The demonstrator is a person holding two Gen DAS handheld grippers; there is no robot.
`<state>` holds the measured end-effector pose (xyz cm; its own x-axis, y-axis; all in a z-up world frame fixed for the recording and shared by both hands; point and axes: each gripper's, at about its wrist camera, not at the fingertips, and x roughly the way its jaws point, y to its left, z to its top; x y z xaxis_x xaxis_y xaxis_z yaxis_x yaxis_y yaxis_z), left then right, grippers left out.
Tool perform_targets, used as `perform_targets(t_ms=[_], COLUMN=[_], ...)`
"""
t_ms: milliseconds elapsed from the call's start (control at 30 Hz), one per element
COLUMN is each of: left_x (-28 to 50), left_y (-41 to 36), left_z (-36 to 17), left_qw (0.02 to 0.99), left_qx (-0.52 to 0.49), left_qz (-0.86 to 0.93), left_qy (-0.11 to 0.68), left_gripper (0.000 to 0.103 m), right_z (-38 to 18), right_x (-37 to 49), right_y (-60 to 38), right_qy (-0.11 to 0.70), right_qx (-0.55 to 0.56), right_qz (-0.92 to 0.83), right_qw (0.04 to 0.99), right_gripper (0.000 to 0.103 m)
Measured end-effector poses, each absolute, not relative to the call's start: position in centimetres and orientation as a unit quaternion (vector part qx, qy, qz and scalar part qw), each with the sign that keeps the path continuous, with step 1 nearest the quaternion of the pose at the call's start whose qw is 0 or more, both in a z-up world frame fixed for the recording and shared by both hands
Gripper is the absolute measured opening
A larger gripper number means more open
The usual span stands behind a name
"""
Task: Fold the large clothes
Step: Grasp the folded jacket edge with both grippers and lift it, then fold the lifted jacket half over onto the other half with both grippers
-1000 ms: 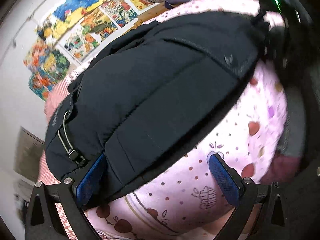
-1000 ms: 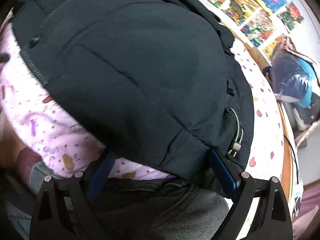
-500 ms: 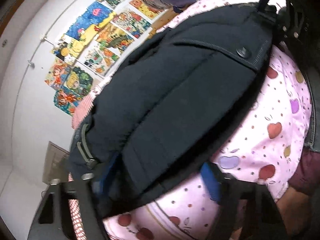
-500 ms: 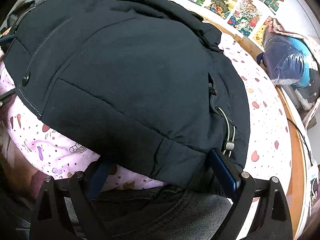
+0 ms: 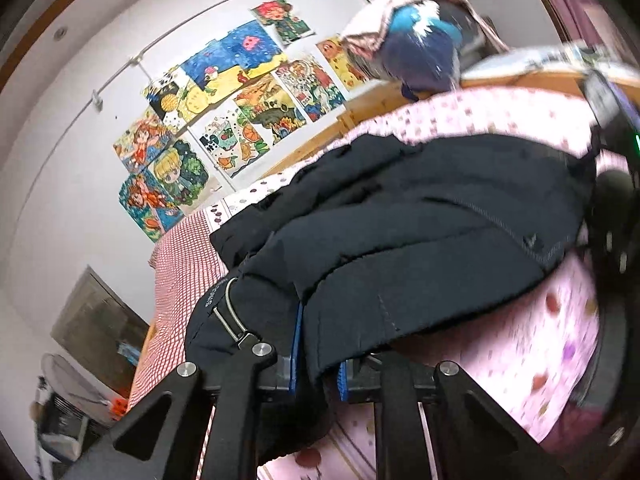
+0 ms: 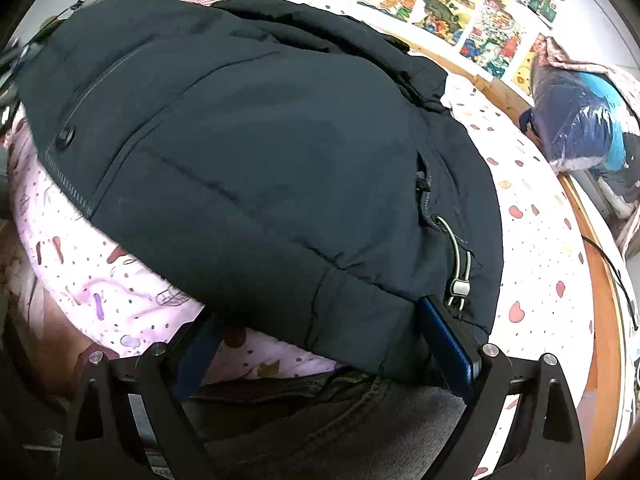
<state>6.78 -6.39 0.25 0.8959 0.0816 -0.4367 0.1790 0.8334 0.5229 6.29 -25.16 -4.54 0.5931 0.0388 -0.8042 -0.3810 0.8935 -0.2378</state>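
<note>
Two grippers: left gripper (image 5: 318, 354) pinching jacket (image 5: 420, 216) hem, right gripper (image 6: 328, 344) spread astride it.

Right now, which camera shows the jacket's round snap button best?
The right wrist view: the snap button sits sharp on the dark jacket near its stitched hem. In the left wrist view that end of the jacket is motion-blurred, and no button can be made out.

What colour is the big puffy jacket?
Very dark navy, nearly black; the jacket shows best in the right wrist view.
</note>
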Motion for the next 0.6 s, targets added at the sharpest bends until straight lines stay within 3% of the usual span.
perform_targets(t_ms=[367, 433, 467, 600], left_x=[9.9, 9.9, 9.8, 8.9], left_y=[-4.8, -4.5, -4.5, -4.5], left_z=[4.2, 4.1, 4.0, 3.9], left_qw=[0.943, 0.943, 0.942, 0.945], left_qx=[0.226, 0.226, 0.227, 0.221], left_qz=[-0.044, -0.045, -0.045, -0.039], left_qy=[0.240, 0.241, 0.242, 0.240], left_gripper=[0.012, 0.012, 0.012, 0.012], right_z=[-4.0, -3.6, -3.4, -2.2], right_x=[5.5, 5.7, 6.0, 6.3], right_y=[-24.5, -25.0, -25.5, -26.6], right_qy=[0.390, 0.379, 0.376, 0.351], right_qx=[-0.224, -0.213, -0.205, -0.171], right_qz=[0.071, 0.054, 0.049, 0.052], right_qw=[0.890, 0.899, 0.902, 0.919], right_gripper=[0.091, 0.076, 0.061, 0.032])
